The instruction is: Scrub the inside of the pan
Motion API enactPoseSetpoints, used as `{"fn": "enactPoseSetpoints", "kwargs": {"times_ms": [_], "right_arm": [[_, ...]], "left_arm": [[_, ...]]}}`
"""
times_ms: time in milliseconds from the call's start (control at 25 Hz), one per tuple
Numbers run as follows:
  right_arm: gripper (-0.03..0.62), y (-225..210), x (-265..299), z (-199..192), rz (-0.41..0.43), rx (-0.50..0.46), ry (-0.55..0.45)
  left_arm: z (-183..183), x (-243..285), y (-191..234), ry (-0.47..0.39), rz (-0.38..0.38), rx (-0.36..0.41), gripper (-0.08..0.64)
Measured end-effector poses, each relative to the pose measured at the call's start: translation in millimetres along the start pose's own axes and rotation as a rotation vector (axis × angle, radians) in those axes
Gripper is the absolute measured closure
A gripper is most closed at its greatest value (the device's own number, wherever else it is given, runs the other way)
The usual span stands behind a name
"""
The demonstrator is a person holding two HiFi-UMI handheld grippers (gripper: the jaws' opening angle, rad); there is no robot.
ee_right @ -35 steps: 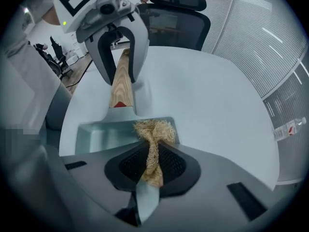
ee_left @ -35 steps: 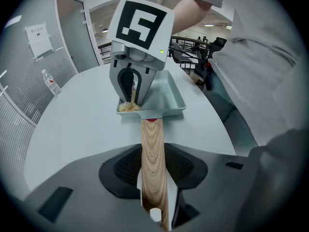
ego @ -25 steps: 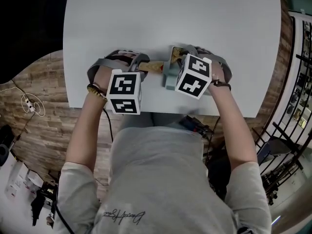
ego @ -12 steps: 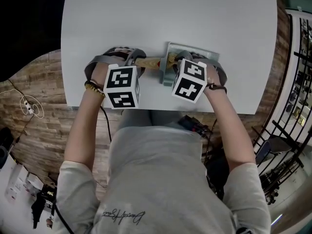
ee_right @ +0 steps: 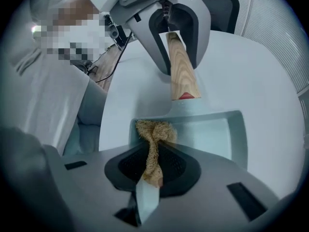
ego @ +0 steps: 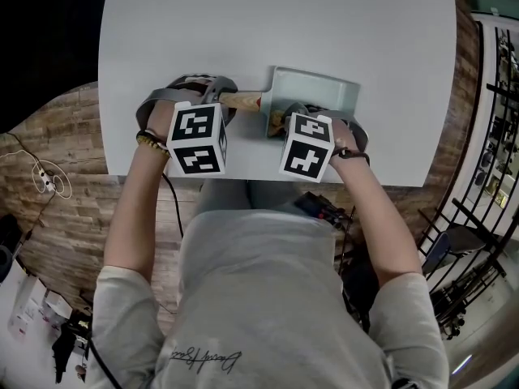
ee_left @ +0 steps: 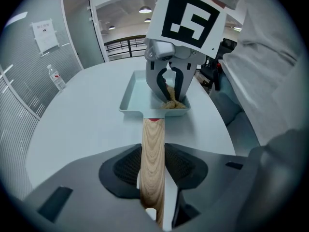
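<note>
A pale blue rectangular pan with a wooden handle lies on the white table near its front edge. My left gripper is shut on the handle, which runs straight between its pads toward the pan. My right gripper is shut on a tan fibrous scrubber. The scrubber's loose end rests inside the pan at the near corner by the handle. In the left gripper view the scrubber hangs from the right gripper's fingers into the pan.
The white table stretches bare beyond the pan. Its front edge runs just behind both grippers, with the person's body close against it. A wood floor, cables and a dark railing lie around the table.
My right gripper has drawn back toward the table's front edge with the scrubber, uncovering most of the pan's inside. The left gripper and pan handle have shifted slightly left.
</note>
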State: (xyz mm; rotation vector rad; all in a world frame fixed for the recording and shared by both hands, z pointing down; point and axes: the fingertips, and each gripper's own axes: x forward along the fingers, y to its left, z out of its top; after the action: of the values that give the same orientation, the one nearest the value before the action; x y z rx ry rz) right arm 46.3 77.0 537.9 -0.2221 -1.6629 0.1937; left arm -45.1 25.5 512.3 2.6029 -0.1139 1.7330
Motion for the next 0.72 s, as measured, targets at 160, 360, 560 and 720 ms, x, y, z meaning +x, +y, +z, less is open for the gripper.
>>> {"fn": "enactPoseSetpoints", "kwargs": {"times_ms": [160,360,560,720], "right_arm": [[0.523,3,-1,1,0.001,-0.001,0.011],[0.523,0,-1,0,-0.042,0.007,-0.007],[0.523,-38,-9,-2,-0.174,0.039,-0.022],[0.522,-76,-18,-8,-0.279,0.066,-0.021]], "left_arm": [[0,-2,0,0.003,0.001,0.006,0.408],[0,-2,-3,0.000,-0.012,0.013,0.408],[-2,-3,-4,0.009,-0.019,0.030,0.408],[0,-3,-5,0.006,-0.023,0.026,0.408]]}}
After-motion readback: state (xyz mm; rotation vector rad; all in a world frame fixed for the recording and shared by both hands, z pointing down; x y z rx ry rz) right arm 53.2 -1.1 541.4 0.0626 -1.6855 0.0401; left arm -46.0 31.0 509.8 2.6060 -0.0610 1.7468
